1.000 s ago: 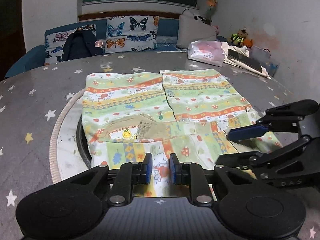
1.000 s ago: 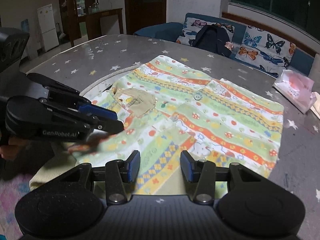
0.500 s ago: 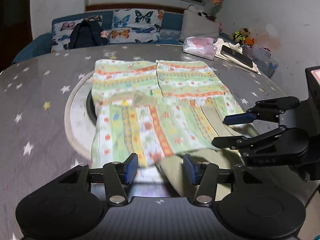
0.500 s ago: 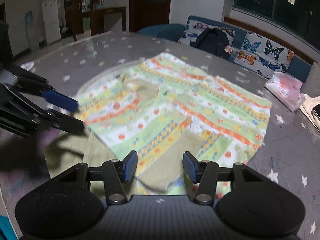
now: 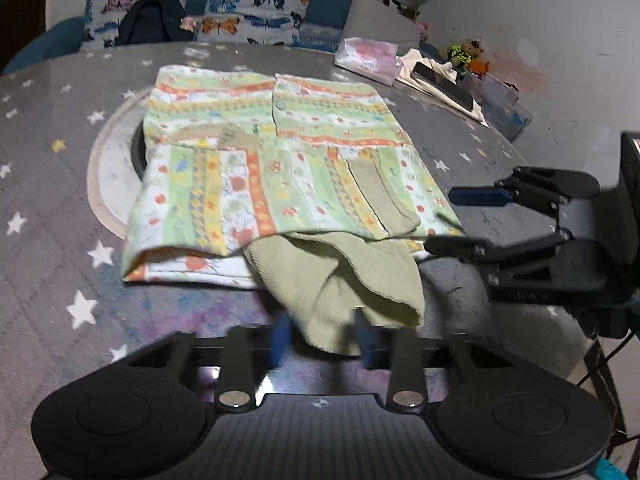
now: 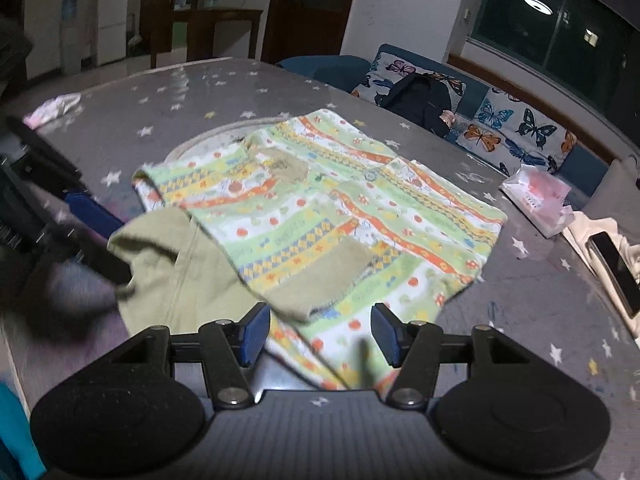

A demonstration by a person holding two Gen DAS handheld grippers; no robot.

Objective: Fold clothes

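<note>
A child's shirt (image 5: 280, 184) with green, orange and yellow bands lies folded on the grey star-print table (image 5: 60, 208). Its olive hood (image 5: 340, 276) spills out at the near edge. My left gripper (image 5: 323, 342) is blurred and closing, with the hood's edge between its fingers and no clear pinch. In the right wrist view the left gripper (image 6: 120, 254) stands at the hood's (image 6: 180, 264) left corner. My right gripper (image 6: 321, 333) is opening over the shirt's (image 6: 340, 216) near edge, holding nothing. In the left wrist view the right gripper (image 5: 444, 220) sits at the shirt's right edge.
A round inset ring (image 5: 100, 168) lies under the shirt's left side. A pink tissue pack (image 5: 368, 60), a phone on white cloth (image 5: 444, 84), a plastic box (image 5: 508, 108) and plush toys (image 5: 464, 52) sit far right. A small pink cloth (image 6: 52, 110) lies far left. A sofa (image 6: 500, 120) stands behind.
My left gripper let go of the shirt's hem and drew back. The right gripper widened and drew back too. The olive hood now shows at the near edge.
</note>
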